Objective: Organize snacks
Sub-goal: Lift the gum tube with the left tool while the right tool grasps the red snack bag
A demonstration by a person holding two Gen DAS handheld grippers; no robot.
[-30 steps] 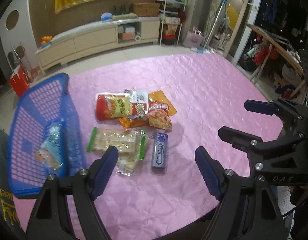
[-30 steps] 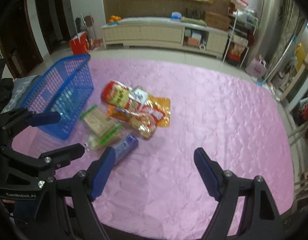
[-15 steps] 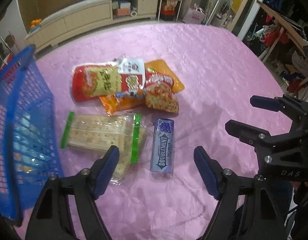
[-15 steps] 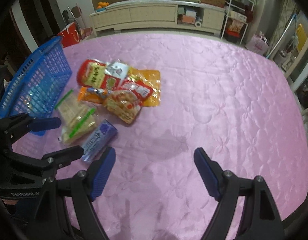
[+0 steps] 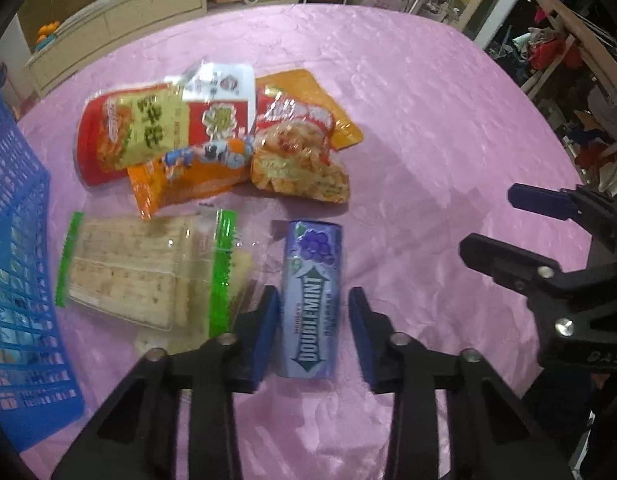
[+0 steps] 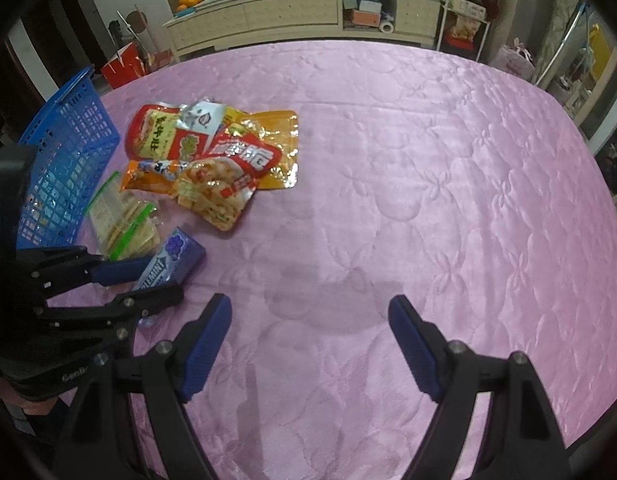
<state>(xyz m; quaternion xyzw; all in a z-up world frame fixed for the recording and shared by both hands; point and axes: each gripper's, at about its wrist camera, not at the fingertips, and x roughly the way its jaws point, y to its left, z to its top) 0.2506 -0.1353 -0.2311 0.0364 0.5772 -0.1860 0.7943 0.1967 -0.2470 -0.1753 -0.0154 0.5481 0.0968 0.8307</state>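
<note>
A purple Doublemint gum pack [image 5: 312, 300] lies on the pink tablecloth; it also shows in the right wrist view [image 6: 170, 260]. My left gripper [image 5: 312, 320] is lowered around it, fingers narrowed to either side with small gaps, not clamped. A clear cracker pack with green ends [image 5: 144, 272] lies just left of it. Behind lies a pile of red, orange and yellow snack bags [image 5: 212, 136]. A blue basket [image 5: 16, 264] stands at the left. My right gripper [image 6: 310, 340] is open and empty above bare cloth.
The pink tablecloth [image 6: 428, 200] stretches to the right of the snacks. The table's edge runs close below both grippers. A long cabinet [image 6: 300, 12] and shelves stand beyond the table. The right gripper [image 5: 548, 240] appears at the right of the left wrist view.
My left gripper has dropped forward onto the gum pack and its fingers have narrowed around it. The right gripper has tilted slightly lower over the cloth and stays open.
</note>
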